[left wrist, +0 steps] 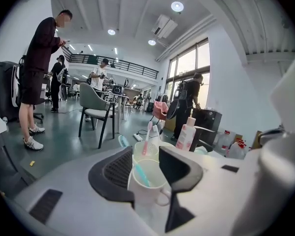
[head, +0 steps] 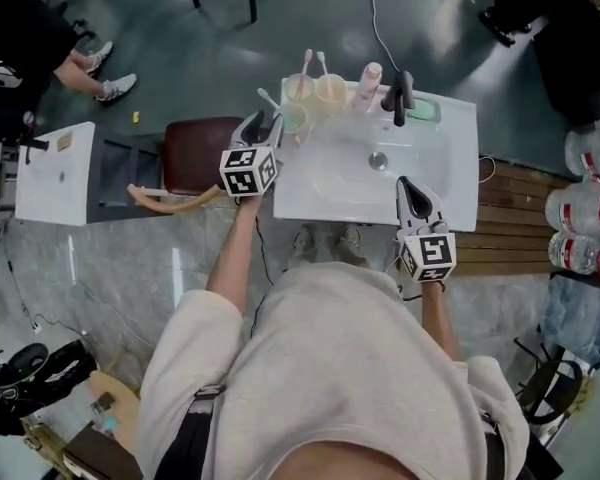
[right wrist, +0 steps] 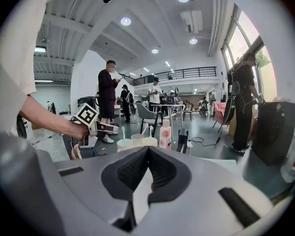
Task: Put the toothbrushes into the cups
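Observation:
Three cups stand at the back left of the white sink [head: 450, 168]. The nearest, a pale green cup [head: 293, 119] [left wrist: 148, 187], holds a teal toothbrush [left wrist: 139, 173] that leans left, its head [left wrist: 123, 141] sticking out over the rim. My left gripper [head: 266, 120] [left wrist: 146, 152] is open, its jaws either side of this cup's rim, and the pads do not press on the brush. Behind it, a pink cup [head: 300, 87] holds a pink toothbrush [left wrist: 147, 133], and a yellow cup [head: 331, 92] holds another brush. My right gripper [head: 408, 186] [right wrist: 147, 150] is shut and empty over the sink's front right.
A pink-capped bottle [head: 368, 78], a black faucet [head: 400, 97] and a green soap dish [head: 426, 111] line the sink's back edge. A maroon stool [head: 196, 154] stands left of the sink, water bottles [head: 580, 218] to the right. People stand further back in the room.

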`<state>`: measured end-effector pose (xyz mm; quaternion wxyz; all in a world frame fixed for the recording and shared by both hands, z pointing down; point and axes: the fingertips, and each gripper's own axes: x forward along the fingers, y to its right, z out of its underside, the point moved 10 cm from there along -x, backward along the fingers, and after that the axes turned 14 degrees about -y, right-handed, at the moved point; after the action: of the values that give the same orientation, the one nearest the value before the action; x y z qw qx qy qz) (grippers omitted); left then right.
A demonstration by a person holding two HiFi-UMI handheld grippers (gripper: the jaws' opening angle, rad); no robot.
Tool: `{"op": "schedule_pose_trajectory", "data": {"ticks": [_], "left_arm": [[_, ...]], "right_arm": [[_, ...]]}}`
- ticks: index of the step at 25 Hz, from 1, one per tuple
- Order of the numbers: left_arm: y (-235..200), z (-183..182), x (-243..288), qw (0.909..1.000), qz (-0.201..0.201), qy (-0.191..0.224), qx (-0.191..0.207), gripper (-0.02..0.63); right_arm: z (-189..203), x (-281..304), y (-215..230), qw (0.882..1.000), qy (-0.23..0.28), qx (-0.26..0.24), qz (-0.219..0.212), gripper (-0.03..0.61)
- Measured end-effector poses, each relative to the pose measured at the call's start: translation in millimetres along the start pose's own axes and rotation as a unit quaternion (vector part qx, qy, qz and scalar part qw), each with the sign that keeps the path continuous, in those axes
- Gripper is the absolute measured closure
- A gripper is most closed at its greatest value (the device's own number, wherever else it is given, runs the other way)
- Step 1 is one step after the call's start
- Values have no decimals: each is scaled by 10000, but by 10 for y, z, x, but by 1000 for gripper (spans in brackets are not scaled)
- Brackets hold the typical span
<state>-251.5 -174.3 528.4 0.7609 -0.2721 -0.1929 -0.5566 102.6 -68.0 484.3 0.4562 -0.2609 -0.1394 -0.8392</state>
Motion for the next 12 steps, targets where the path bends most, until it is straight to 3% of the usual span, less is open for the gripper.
{"op": "schedule_pose_trajectory", "data": {"ticks": [12], "left_arm": [[327,59,-450,9976,-15,125,681,469]], "right_arm": [[-18,33,-14,10000,74,37,-41,578]]}}
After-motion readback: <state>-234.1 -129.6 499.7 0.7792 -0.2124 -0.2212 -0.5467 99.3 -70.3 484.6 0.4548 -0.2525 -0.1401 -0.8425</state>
